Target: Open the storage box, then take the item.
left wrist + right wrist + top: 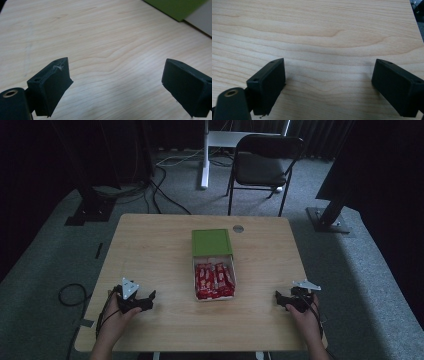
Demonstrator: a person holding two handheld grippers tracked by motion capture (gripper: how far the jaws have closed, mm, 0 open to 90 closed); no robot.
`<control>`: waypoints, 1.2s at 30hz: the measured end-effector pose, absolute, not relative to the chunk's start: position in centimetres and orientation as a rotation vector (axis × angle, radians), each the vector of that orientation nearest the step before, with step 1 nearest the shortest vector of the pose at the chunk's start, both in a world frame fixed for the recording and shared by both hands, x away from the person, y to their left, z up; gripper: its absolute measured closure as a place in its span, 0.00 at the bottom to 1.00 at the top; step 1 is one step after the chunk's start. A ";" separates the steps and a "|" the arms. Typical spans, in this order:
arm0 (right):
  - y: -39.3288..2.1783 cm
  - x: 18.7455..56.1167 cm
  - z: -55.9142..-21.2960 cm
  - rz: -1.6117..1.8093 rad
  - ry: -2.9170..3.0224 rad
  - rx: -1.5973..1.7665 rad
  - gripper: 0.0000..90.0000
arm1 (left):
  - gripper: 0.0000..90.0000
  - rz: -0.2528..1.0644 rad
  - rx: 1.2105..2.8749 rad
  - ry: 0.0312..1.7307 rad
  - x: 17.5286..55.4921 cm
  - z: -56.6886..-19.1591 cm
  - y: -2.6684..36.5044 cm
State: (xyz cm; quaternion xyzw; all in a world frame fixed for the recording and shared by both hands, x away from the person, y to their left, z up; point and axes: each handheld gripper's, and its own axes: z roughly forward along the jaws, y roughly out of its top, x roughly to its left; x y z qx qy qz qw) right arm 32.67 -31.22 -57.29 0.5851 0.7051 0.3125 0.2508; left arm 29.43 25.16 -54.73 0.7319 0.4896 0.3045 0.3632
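A: Nearest the person, what are the tongs doing?

B: The left tongs [151, 296] rest low on the worktop [150, 250], jaws wide with bare wood between them. The right tongs [278, 296] gape just as wide at the other edge, empty too.

A: And the box?

B: The white box [214, 296] of red packets [214, 280] sits mid-worktop between both tongs, well apart from each, its green lid [211, 242] slid back beyond. Farther off, a chair [264, 162].

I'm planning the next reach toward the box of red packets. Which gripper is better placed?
Left, probably. The left gripper is open and closer to the box; its view shows the green lid. The right gripper, also open, faces bare table.
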 end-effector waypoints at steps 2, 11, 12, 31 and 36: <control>-31.2 32.7 -57.3 0.850 1.919 1.594 0.13 | 0.10 0.777 1.868 1.300 29.5 -54.8 25.5; -31.2 32.7 -57.3 0.851 1.920 1.594 0.12 | 0.10 0.724 1.958 1.388 29.9 -56.0 25.9; -31.2 32.7 -57.3 0.852 1.920 1.593 0.12 | 0.10 0.717 1.969 1.383 29.9 -56.2 25.9; -31.1 32.7 -57.3 0.859 1.945 1.570 0.13 | 0.09 0.635 1.962 1.467 30.4 -56.6 26.1; -31.0 32.9 -57.3 0.863 1.956 1.560 0.12 | 0.09 0.636 1.961 1.468 30.4 -56.6 26.1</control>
